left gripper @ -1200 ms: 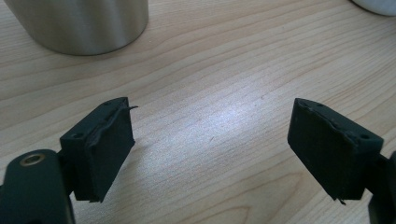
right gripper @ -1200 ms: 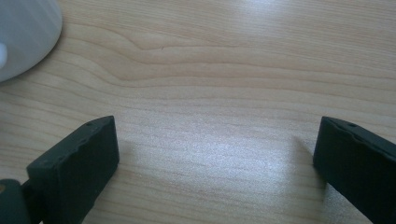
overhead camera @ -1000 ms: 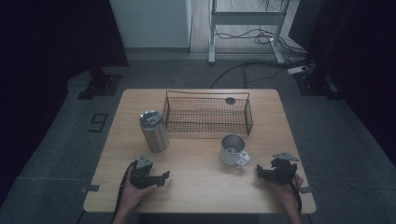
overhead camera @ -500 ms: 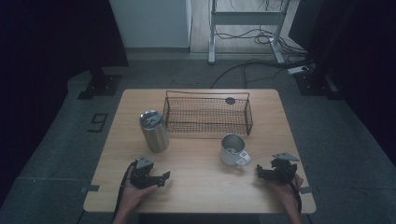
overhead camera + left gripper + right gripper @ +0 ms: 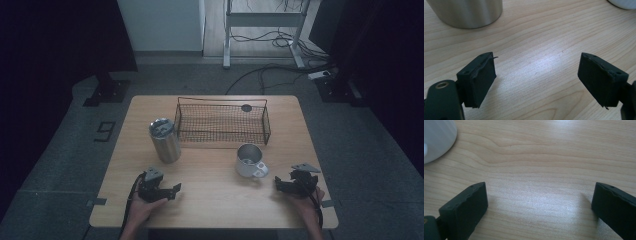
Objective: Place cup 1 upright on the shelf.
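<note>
On a light wooden table (image 5: 210, 200), a person's hands rest two hand-held grippers near the front edge: the left gripper (image 5: 170, 190) and the right gripper (image 5: 280, 184), each with its jaws spread apart over bare wood and gripping nothing. A steel tumbler (image 5: 165, 140) stands ahead of the left gripper, beside a wire basket (image 5: 222, 123) set toward the table's far side. A metal mug (image 5: 250, 161) sits in front of the basket, between the grippers and nearer the right one.
</note>
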Demonstrator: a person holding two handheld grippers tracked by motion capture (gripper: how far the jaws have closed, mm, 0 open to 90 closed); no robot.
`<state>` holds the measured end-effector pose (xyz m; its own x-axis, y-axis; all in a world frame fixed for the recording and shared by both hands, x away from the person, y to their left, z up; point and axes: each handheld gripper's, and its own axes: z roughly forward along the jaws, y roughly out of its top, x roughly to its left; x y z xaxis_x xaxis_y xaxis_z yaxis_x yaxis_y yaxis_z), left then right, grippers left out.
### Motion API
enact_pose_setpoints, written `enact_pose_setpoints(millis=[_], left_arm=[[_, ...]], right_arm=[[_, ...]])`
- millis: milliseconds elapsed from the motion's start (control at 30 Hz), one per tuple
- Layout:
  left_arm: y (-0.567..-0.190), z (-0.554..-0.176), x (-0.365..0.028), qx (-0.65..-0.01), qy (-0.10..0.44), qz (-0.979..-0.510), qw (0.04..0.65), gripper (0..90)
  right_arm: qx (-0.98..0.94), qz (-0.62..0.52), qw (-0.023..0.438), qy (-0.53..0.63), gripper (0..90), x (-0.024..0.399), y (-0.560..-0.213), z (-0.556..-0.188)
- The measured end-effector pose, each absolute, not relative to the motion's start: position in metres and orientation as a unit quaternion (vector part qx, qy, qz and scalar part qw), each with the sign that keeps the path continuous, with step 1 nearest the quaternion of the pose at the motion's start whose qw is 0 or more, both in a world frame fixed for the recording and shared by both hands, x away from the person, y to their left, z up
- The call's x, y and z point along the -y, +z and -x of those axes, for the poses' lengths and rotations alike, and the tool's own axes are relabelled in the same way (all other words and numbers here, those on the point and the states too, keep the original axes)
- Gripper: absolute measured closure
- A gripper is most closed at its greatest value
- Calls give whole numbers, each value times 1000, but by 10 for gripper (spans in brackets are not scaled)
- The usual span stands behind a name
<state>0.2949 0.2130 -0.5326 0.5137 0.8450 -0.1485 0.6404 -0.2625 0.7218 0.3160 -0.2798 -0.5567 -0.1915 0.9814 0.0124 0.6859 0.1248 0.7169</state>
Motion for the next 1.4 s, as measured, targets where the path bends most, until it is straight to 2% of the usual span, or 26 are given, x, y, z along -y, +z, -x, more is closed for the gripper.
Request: enact_pose_setpoints(millis=[467,833,1400], left_arm=[[-521,-294,-223,-483,143,-766,400,147],[-494,-293,-238,-495,162,-740,426,130],[-481,-306,-246,-492,177,-743,418,75]], right_arm=[[-709,-588,243,304,5,280,-557,-316],[-709,-588,243,304,8,280,-557,-316],[-703,-594,246,304,20,281,-556,-316]])
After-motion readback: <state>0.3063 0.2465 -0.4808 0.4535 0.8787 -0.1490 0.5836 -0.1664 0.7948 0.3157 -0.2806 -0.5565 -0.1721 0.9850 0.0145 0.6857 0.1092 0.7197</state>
